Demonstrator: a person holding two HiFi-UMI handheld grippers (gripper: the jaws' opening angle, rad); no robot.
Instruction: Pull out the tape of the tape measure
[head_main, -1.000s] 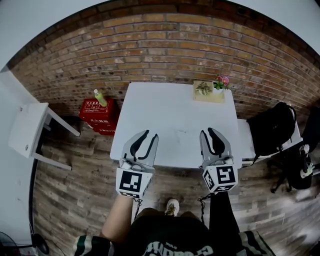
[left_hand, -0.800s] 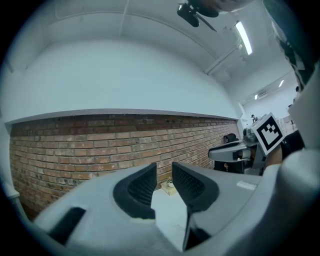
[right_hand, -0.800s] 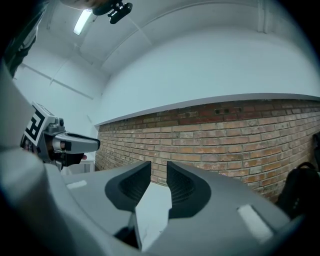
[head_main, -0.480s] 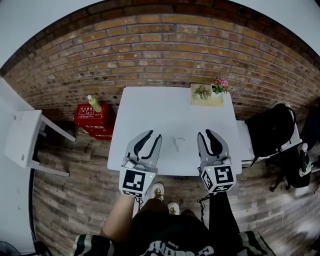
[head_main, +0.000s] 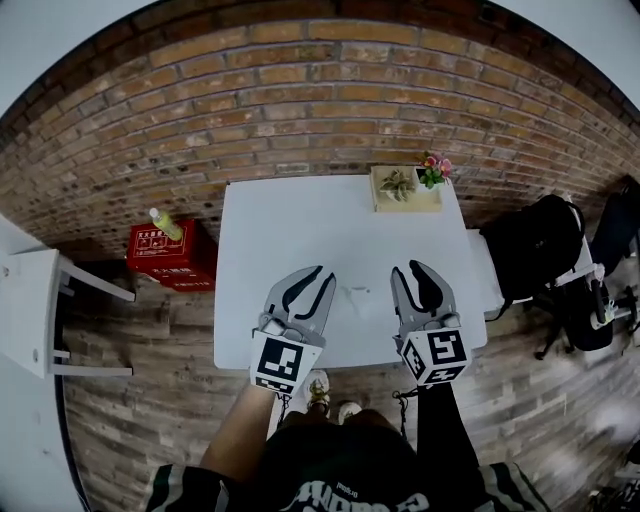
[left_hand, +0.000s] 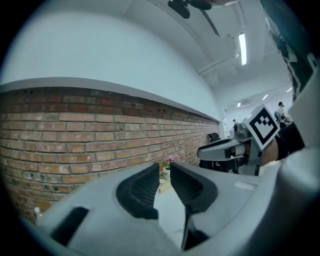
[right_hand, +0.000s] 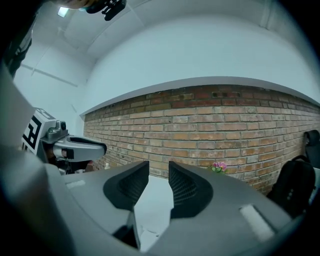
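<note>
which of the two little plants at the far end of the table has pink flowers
The right-hand plant, nearest the far right corner of the table, carries pink blooms; the plant to its left is only green.

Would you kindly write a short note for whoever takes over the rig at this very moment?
Left gripper: empty, jaws closing, over the near edge of the table.
Right gripper: empty, jaws opening, over the same edge.
Things: a small pale thing lies on the table between the two grippers. It is too small to identify and may be the tape measure.
Done: nothing gripped; no drawn-out tape shows.
Left: probably grip the case with one gripper, the tape's end with the other, and pull.
</note>
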